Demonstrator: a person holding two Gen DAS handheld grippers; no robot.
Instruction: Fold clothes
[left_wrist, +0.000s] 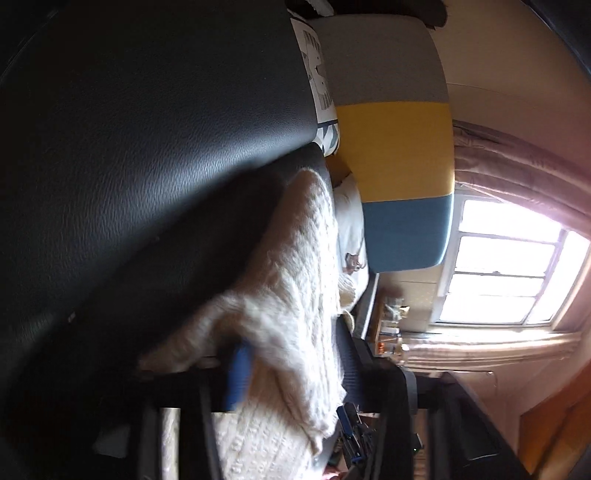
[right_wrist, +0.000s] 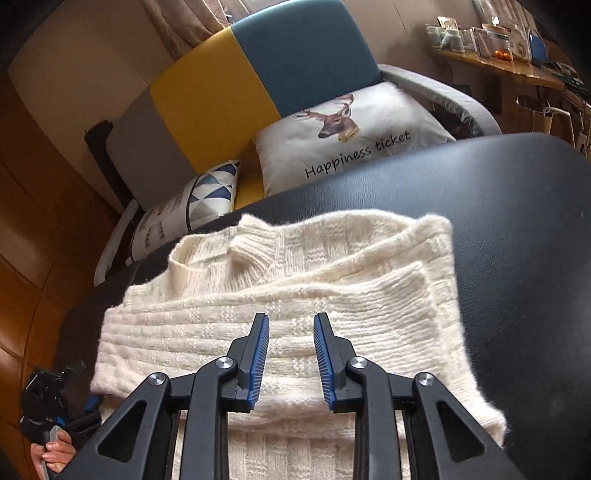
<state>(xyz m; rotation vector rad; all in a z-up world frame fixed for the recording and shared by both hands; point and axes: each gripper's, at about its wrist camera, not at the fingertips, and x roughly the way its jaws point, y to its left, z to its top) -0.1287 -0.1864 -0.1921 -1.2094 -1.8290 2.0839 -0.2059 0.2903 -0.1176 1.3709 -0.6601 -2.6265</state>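
Right gripper (right_wrist: 291, 360): jaws apart, empty, hovering just above the near part of the cream knit sweater (right_wrist: 295, 295).
Left gripper (left_wrist: 291, 373): its view is rolled sideways and blurred; the sweater drapes across a blue pad (left_wrist: 240, 376), and the knit looks pinched there, but I cannot tell for sure whether the jaws are together on it.
Sweater: lies partly folded on the black padded bench (right_wrist: 517, 229), collar at the far side, sleeves laid across the body, hem toward the camera and hanging off the near edge.
Risk, slip: the bench cover looks smooth and leathery, so a sideways tug could slide the whole stack instead of folding it.
Risk, snag: the loose, fluffy knit could catch on the ridged pads and pull a loop or drag a sleeve out of its layer.
Risk, overhang: the hem's weight over the edge may pull the fold open if only one side is lifted.
Hand (right_wrist: 51, 452): a person's fingers grip the other tool's handle at lower left.
Beyond: a deer cushion (right_wrist: 354, 136) and a triangle-print cushion (right_wrist: 207, 192) rest against a grey, yellow and blue backrest (right_wrist: 229, 92).
Room: wooden shelf (right_wrist: 495, 66) with small items, curtains, bright window (left_wrist: 509, 273).
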